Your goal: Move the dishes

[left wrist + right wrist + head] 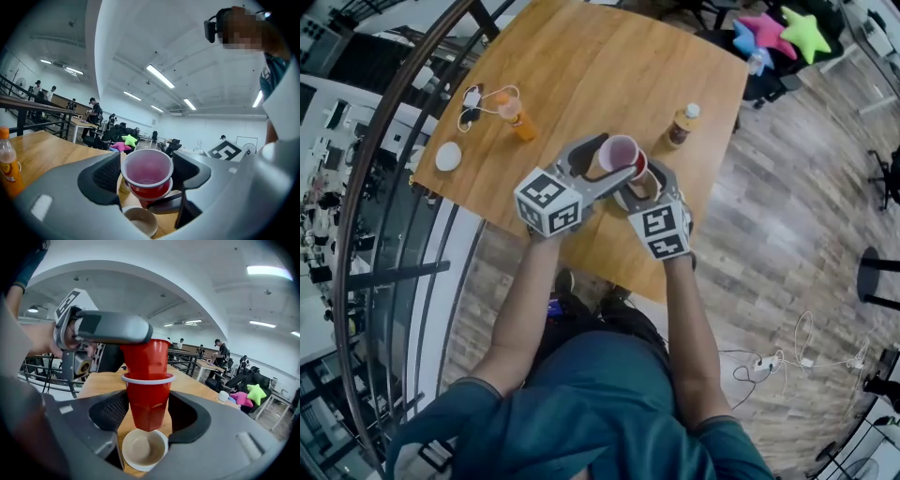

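Observation:
Two nested red cups (621,154) hang over the near part of the wooden table (581,66). My left gripper (614,157) is shut on the upper cup (146,168) near its rim, and its grey jaw crosses that cup's top in the right gripper view. The lower cup (147,399), white-rimmed, hangs between the jaws of my right gripper (149,414). That gripper stands open around it, its pads close beside the cup's sides. A small beige bowl (144,448) sits on the table right under the cups and also shows in the left gripper view (139,221).
An orange bottle (517,117) and a cable bundle (473,97) lie at the table's far left, with a white round lid (448,156) near the left edge. A brown bottle (680,127) stands by the right edge. A railing (384,187) runs along the left.

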Motion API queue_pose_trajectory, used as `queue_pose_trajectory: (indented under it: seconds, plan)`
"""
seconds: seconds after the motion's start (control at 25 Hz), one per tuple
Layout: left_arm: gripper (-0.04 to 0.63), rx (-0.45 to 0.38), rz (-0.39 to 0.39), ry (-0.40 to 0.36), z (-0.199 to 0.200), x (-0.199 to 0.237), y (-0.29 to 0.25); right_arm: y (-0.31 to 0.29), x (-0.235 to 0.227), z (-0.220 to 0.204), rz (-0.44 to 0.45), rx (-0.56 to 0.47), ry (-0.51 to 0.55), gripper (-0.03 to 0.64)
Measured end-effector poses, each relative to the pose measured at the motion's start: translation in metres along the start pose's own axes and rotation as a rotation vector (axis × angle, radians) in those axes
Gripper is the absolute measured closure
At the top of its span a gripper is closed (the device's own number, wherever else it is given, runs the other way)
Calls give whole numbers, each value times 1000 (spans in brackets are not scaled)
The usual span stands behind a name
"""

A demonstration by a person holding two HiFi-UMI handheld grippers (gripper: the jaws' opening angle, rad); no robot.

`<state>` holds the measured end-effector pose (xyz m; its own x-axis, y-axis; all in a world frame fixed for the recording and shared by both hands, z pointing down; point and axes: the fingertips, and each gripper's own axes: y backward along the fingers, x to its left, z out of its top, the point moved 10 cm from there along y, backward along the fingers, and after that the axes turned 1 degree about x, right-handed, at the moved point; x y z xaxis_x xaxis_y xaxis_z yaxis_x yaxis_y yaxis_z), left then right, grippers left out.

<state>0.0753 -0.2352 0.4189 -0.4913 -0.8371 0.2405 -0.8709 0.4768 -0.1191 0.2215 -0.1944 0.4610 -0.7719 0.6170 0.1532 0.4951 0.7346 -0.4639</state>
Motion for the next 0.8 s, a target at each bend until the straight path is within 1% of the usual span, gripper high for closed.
queue_pose_trajectory:
  seconds: [0.16, 0.32, 0.64, 0.8]
  plan:
    - [253, -17, -17, -11, 12, -1, 5, 4, -5, -3, -20, 13, -10, 344]
    - [255, -34, -10, -10, 19, 7, 12, 2, -14, -4, -35, 21, -29, 344]
    - [255, -68, 56, -22, 24, 34, 30, 0, -32, -10, -68, 30, -77, 344]
    - [255, -33, 102, -43, 15, 49, 34, 1, -43, -18, -91, 36, -114, 344]
